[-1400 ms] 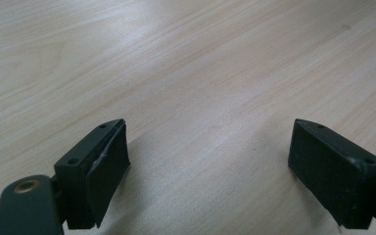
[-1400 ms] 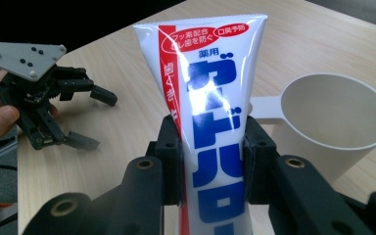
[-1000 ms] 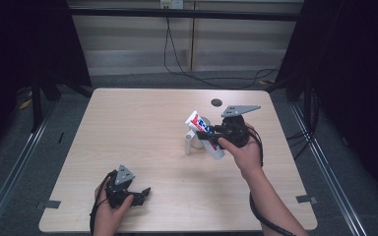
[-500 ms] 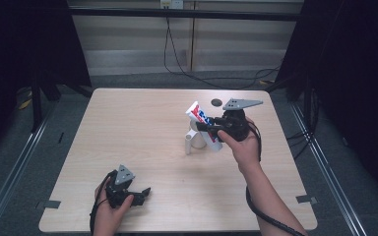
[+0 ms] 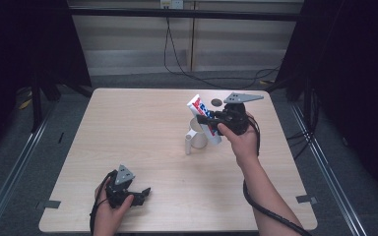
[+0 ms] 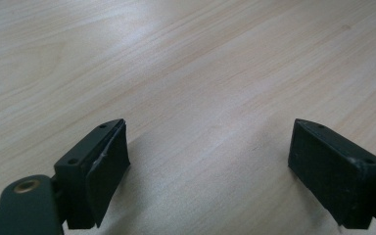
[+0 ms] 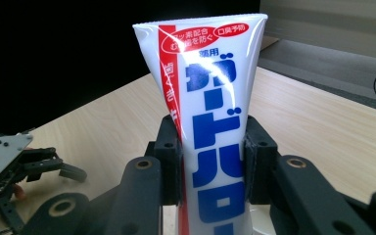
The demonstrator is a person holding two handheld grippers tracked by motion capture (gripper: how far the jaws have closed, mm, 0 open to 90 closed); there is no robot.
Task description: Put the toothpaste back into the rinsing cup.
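The tube [image 5: 204,119] is slanting over the cup [image 5: 197,138] standing mid-tabletop [image 5: 128,128]; a disc [image 5: 216,103] is lying behind them.

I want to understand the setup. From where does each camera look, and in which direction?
High view: above the person's side, facing forward and down on the table; both forearms show.
Left gripper view: on the left hand-held gripper, facing bare tabletop past its open jaws.
Right gripper view: on the right hand-held gripper, facing the clamped toothpaste tube.
Shared: the tube in the high view too.
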